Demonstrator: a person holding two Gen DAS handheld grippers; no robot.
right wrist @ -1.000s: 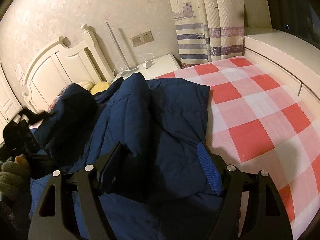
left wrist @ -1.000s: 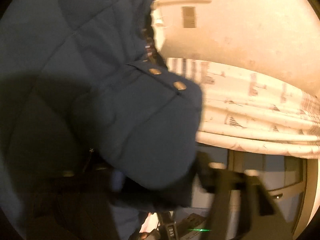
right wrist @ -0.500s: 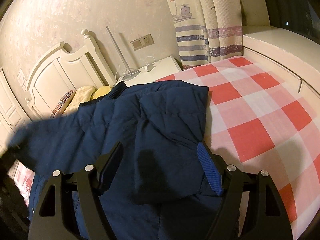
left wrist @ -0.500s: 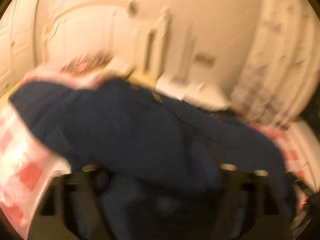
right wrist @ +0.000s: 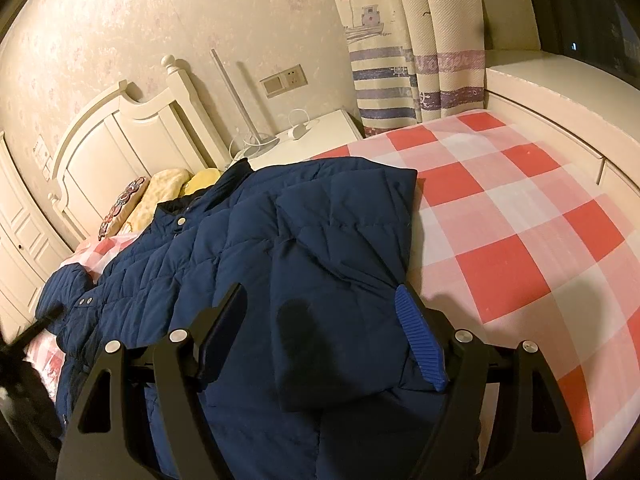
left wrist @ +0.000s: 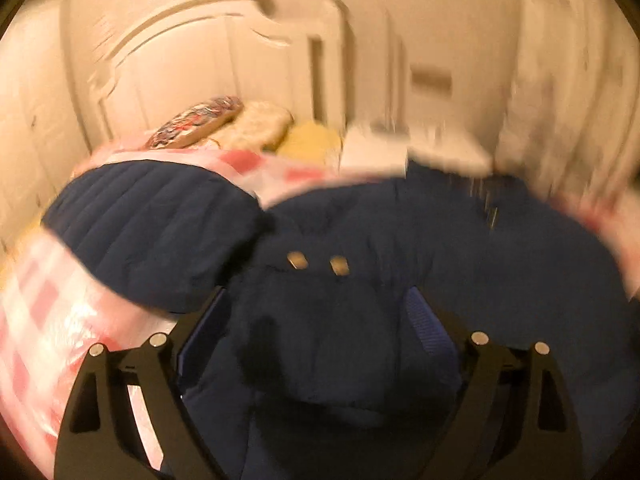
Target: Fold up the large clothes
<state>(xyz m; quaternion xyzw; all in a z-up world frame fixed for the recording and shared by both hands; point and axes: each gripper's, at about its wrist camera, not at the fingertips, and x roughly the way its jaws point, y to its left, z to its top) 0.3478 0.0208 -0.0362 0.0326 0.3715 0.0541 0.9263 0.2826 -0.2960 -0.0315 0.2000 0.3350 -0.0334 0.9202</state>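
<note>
Fingers of both the left gripper [left wrist: 316,320] and right gripper [right wrist: 320,320] stand wide apart, straddling the navy jacket [right wrist: 248,248] on the bed [right wrist: 520,216], gripping nothing.

A navy blue quilted jacket [right wrist: 248,248] is lying across a bedspread [right wrist: 500,216] that is showing red, pink and white checks. Silver snaps [left wrist: 298,260] are glinting on the dark fabric. The cuff [right wrist: 420,344] is standing out in a brighter, ribbed blue. Yellow pillows [right wrist: 168,188] are sitting beside a cushion [right wrist: 120,208] patterned in red and blue. The headboard [right wrist: 120,148] is glowing cream. The curtain [right wrist: 400,52] is wearing purple stripes and a little ship print. Both grippers' frames, the left gripper [left wrist: 316,340] and the right gripper [right wrist: 320,332], are looking black.
</note>
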